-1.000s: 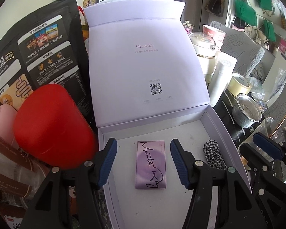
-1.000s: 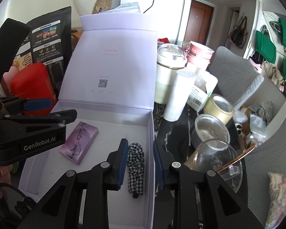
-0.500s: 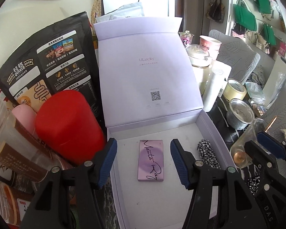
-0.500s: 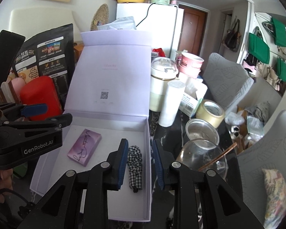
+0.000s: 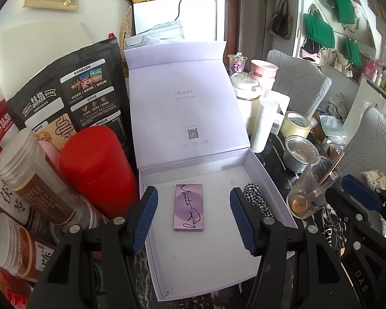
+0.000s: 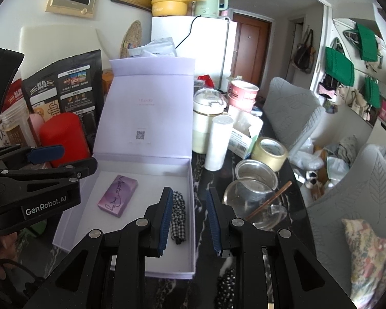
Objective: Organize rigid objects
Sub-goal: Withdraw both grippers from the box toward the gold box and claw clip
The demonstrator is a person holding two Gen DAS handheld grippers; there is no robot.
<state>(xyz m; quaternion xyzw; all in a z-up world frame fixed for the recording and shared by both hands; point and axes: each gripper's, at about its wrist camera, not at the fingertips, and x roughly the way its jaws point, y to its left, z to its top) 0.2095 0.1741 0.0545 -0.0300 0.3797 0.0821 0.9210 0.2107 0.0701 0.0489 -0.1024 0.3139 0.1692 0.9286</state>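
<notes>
Both sets of jaws stand apart and hold nothing: the left gripper [image 5: 193, 215] spread wide, the right gripper [image 6: 189, 215] narrower. Over the last second both have pulled back and risen, so more of the table shows. Below the left one, the flat purple rectangular palette [image 5: 188, 210] lies in the open lavender cardboard box [image 5: 263, 173], with the black-and-white checked scrunchie [image 6: 178, 216] by its right wall. Judging by this retreat, placing is done; beyond, the red cylindrical canister [image 5: 96, 168] waits.
</notes>
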